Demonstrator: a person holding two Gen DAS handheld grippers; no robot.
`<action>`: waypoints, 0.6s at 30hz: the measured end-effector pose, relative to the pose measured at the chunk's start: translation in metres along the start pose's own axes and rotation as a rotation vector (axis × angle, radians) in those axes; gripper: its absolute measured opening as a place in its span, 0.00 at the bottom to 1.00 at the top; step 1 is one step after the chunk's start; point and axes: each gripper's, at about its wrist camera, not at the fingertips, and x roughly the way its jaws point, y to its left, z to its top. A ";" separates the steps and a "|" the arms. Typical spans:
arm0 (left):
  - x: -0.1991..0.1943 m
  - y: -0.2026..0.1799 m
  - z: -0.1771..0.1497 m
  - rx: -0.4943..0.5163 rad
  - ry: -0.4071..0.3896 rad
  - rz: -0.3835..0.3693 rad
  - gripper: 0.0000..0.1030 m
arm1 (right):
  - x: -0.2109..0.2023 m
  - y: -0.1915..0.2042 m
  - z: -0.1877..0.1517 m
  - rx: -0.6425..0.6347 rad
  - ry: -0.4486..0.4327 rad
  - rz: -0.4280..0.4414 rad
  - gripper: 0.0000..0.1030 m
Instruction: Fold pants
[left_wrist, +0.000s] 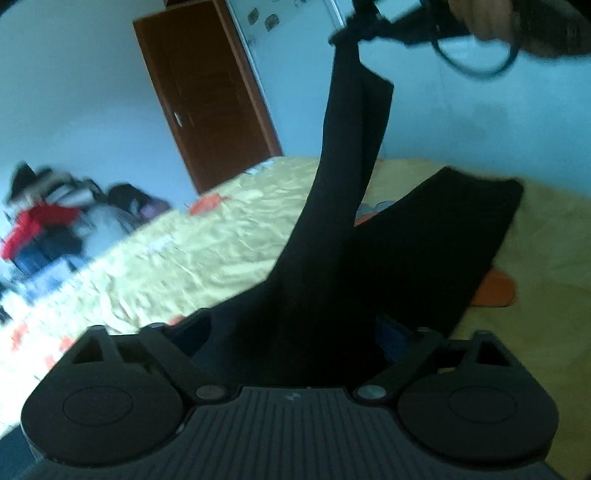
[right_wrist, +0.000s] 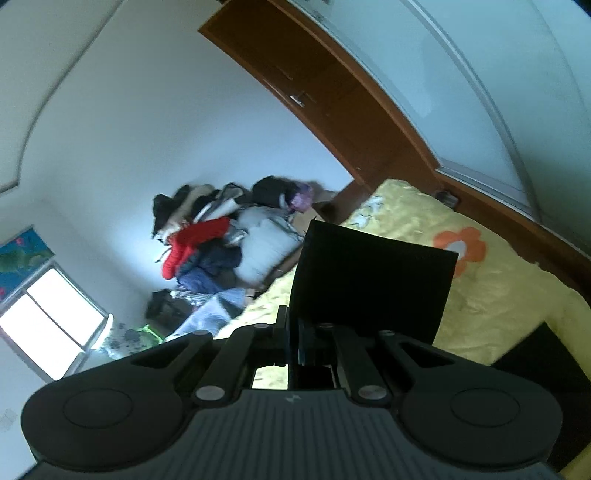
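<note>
Right tongs (right_wrist: 295, 345) clamp a pant-leg hem, lifted; left tongs (left_wrist: 291, 332) gape around the pants (left_wrist: 332, 229), unclenched. Close left firmly, then stretch the leg flat over the bed (left_wrist: 177, 258).

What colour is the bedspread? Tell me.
Yellow with orange flowers: bedspread, clearest in the right wrist view.

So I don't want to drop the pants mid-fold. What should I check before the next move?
1. Right tongs shut on pants: ok, cloth is clamped.
2. Left tongs gripping: not ok, the jaws stand wide with cloth between them, not pinched.
3. Lifted leg hanging from the right tongs: ok.
4. Lifted leg free of twist: cannot tell, too blurred.
5. Other leg lying on bed: ok.
</note>
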 end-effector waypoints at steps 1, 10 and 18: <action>0.003 0.000 0.000 -0.002 0.007 0.002 0.56 | 0.000 0.001 0.001 0.000 0.001 0.007 0.04; 0.025 0.048 0.000 -0.306 0.083 -0.112 0.07 | 0.018 -0.027 0.007 0.049 0.034 -0.046 0.04; 0.006 0.066 0.033 -0.359 -0.091 -0.064 0.06 | -0.012 -0.018 0.009 -0.023 -0.160 0.082 0.04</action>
